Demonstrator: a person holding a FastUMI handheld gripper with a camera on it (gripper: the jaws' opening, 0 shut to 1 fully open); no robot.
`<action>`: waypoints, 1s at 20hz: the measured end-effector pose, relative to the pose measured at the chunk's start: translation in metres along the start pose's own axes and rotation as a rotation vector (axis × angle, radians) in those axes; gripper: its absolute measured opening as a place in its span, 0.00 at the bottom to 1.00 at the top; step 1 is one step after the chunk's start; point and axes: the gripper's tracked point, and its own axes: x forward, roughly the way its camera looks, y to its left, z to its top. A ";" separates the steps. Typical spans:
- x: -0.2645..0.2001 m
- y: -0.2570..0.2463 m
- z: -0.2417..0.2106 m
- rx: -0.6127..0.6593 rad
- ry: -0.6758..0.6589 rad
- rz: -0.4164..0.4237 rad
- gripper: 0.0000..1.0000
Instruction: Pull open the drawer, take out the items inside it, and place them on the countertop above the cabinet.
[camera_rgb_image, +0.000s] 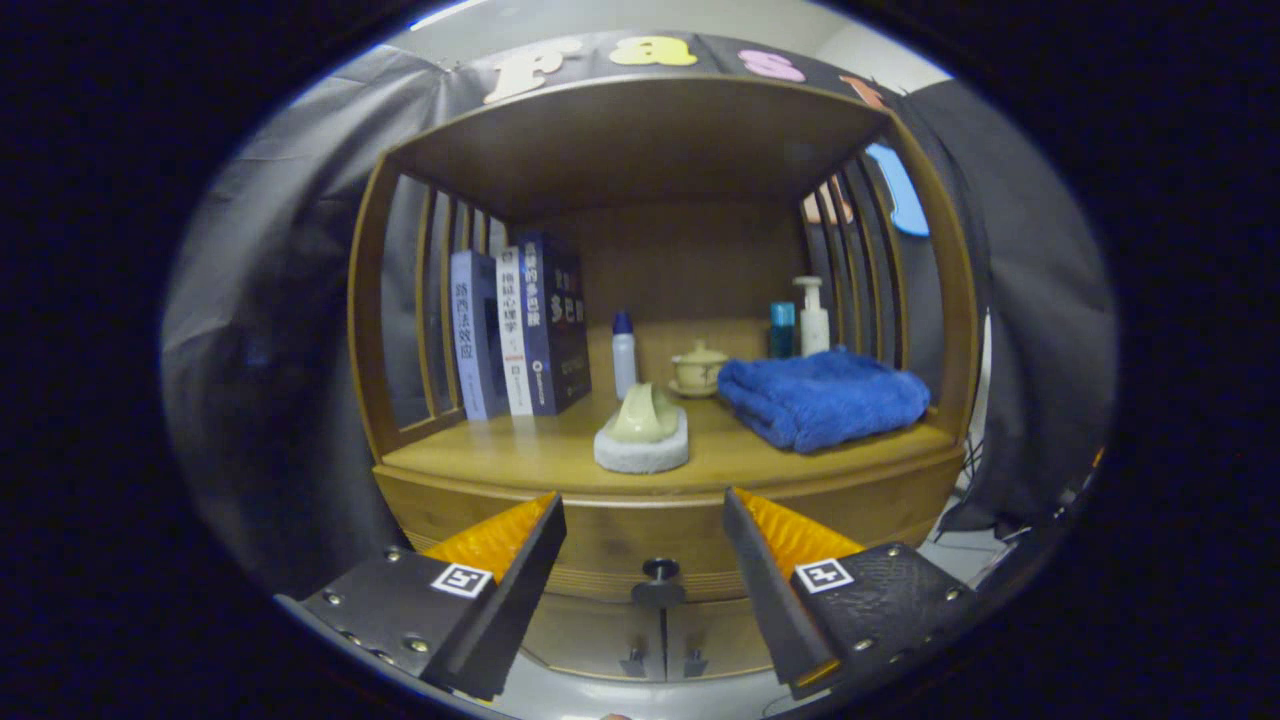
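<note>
Gripper (645, 520) agape, drawer knob (659, 572) between.

Gripper (645, 525) fingers spread wide, nothing between them; clear gap ahead to the drawer knob (659, 572) on the closed drawer (620, 540).

Countertop (520, 455): bare strip along near edge, widest at left front. Obstacles: books (520, 335) far left, soap dish (642, 435) centre near, folded blue towel (822, 397) right, bottles (624, 350) and small lidded cup (699, 367) behind. Slatted sides (430, 300) close off left and right.

Smooth wooden cabinet (450, 500) — fluffy cloth towel (822, 397)
</note>
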 end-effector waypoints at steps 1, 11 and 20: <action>-0.006 -0.008 0.009 -0.023 -0.019 -0.021 0.95; -0.057 -0.066 0.040 -0.022 -0.104 -0.012 0.68; -0.056 -0.151 -0.002 0.078 -0.010 -0.026 0.66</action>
